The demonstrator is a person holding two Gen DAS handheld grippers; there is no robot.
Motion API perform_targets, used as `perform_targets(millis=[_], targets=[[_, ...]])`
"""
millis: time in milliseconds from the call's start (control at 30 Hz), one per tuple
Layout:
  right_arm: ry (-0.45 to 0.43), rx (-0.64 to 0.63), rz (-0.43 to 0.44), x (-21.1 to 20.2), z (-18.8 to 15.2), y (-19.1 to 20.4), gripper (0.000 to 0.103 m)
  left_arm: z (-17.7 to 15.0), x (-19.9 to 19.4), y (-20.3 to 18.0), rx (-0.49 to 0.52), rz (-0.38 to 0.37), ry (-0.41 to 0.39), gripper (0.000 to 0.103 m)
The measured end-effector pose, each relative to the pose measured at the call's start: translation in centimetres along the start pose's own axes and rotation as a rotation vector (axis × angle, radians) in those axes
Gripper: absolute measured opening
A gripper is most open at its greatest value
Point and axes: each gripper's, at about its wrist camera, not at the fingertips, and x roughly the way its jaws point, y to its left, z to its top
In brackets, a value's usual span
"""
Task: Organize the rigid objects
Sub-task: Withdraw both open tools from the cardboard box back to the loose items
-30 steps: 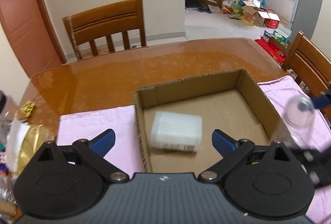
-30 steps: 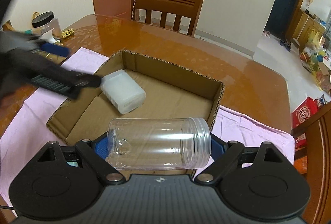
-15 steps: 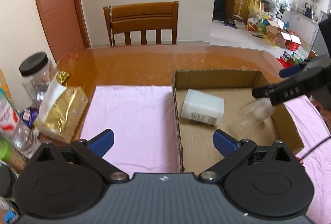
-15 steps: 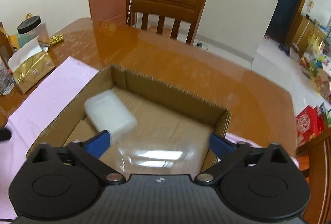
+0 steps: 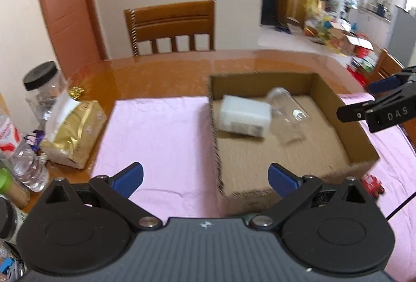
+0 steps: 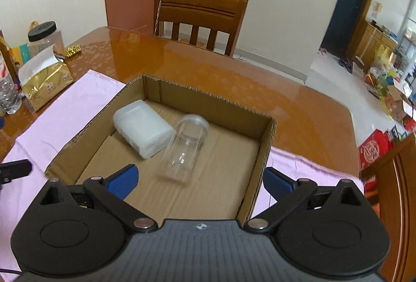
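Observation:
A cardboard box (image 5: 345,126) (image 6: 262,152) sits on a pink cloth on the table. Inside lie a white plastic container (image 5: 244,116) (image 6: 141,129) and a clear plastic jar (image 5: 287,114) (image 6: 186,148) on its side, touching the container. My left gripper (image 5: 205,176) is open and empty, above the cloth and the box's near left corner. My right gripper (image 6: 199,180) is open and empty, above the box's near edge; it also shows in the left wrist view (image 5: 379,105) at the right of the box.
A gold foil bag (image 5: 74,131) (image 6: 45,81), a black-lidded jar (image 5: 43,84) (image 6: 45,37) and water bottles (image 5: 28,165) crowd the table's left edge. A small red toy car (image 5: 373,184) lies right of the box. Wooden chairs (image 5: 171,27) stand behind the table.
My right gripper opened and let the clear jar go; it now lies in the box beside the white container. My left gripper drew back leftward, staying open.

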Motion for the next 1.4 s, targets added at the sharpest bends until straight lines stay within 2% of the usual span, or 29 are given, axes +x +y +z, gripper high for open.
perform_targets(millis=[200, 500, 600, 767, 900, 1267, 1400], targets=[[-0.001, 0.025, -0.026, -2.2, -4.6, 1.1, 0.103, -1.9, 0.3, -0.7, 0.017, -0.01, 0.051, 0.102], [0.068, 0.131, -0.056, -3.5, -10.2, 1.3, 0.103, -5.5, 2.7, -0.8, 0.01, -0.002, 0.158, 0.102], [0.079, 0.159, -0.061, -3.7, -11.0, 1.3, 0.103, -6.5, 3.4, -1.0, 0.015, 0.027, 0.182, 0.102], [0.091, 0.173, -0.07, -3.8, -11.8, 1.4, 0.103, -7.8, 3.7, -0.5, -0.028, 0.018, 0.207, 0.102], [0.106, 0.178, -0.068, -3.7, -12.3, 1.5, 0.103, -8.6, 3.5, -0.4, -0.032, 0.045, 0.231, 0.102], [0.14, 0.194, -0.052, -2.3, -13.0, 2.3, 0.103, -9.7, 2.1, -0.5, 0.012, 0.006, 0.236, 0.102], [0.135, 0.203, -0.084, -0.9, -12.5, 3.3, 0.103, -9.8, 2.0, -0.8, 0.041, 0.002, 0.23, 0.102]])
